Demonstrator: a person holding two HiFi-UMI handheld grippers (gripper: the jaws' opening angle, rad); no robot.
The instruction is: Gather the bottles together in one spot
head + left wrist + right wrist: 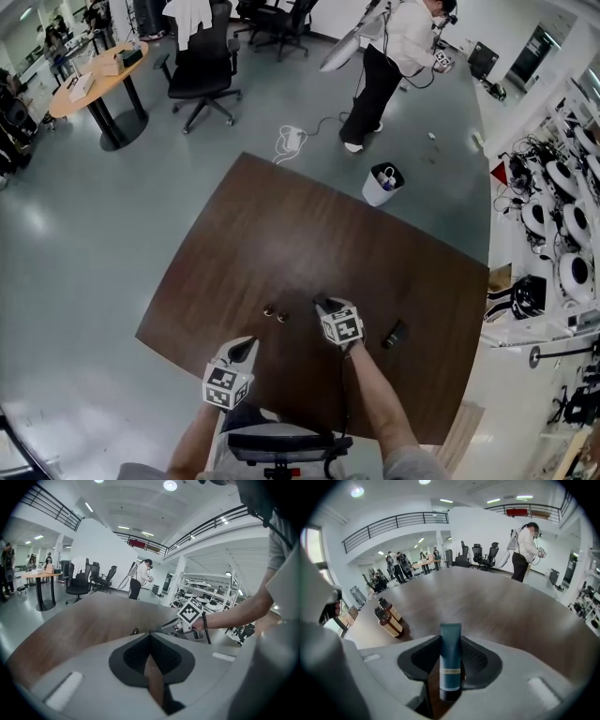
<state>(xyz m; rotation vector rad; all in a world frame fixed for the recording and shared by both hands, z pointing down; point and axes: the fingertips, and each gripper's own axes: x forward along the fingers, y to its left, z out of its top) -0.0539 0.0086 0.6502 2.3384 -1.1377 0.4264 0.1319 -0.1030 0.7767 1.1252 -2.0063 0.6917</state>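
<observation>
Two small brown bottles (269, 309) (386, 623) stand side by side on the dark wooden table (281, 234). My right gripper (322, 302) (450, 637) hovers just right of them, shut on a teal tube (450, 667) that runs lengthwise between its pads. A dark bottle (394, 333) lies on the table farther right. My left gripper (249, 344) (151, 634) sits near the table's front edge below the brown pair, its jaw tips together with nothing between them. In the left gripper view one brown bottle (135, 631) shows just past the tips.
A white bin (382, 184) stands on the floor beyond the table's far corner. A person (389, 56) stands farther back, near an office chair (204, 66) and a round table (94, 84). Shelves of equipment (553, 216) line the right side.
</observation>
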